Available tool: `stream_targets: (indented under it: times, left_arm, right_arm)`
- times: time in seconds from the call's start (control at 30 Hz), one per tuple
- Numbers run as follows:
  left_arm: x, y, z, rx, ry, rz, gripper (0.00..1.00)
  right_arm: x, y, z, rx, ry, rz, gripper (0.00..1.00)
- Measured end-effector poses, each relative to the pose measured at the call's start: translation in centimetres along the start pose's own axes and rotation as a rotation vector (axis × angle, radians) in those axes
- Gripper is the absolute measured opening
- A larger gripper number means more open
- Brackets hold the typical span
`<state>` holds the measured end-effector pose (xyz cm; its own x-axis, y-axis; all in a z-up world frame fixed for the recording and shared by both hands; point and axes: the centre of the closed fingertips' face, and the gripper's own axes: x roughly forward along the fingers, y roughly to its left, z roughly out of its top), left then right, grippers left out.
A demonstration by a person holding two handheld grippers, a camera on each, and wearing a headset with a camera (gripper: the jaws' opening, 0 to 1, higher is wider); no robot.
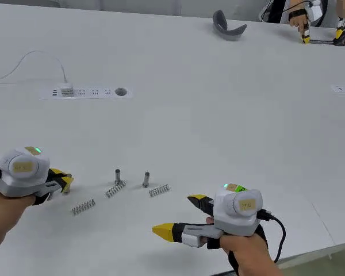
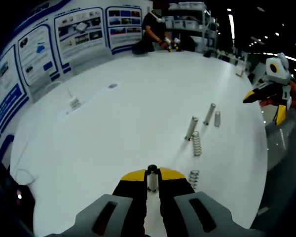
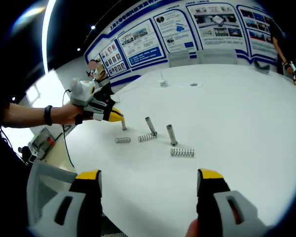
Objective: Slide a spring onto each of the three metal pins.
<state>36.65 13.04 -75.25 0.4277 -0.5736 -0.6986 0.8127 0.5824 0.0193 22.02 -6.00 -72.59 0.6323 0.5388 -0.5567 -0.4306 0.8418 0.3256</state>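
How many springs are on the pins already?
None so far. All three springs lie loose on the table. The left gripper is shut on one pin. The other two pins stand bare. The right gripper is open and holds nothing. All three springs are left to slide on.
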Motion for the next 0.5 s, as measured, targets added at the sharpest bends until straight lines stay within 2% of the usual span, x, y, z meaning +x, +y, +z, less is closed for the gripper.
stream_targets:
  times: [0.5]
  left_arm:
    - [-0.8,0.1,-0.68,-0.02,-0.016,0.014,0.08]
  right_arm:
    - [0.18,0.37,0.0,-0.004,0.003,0.008,0.81]
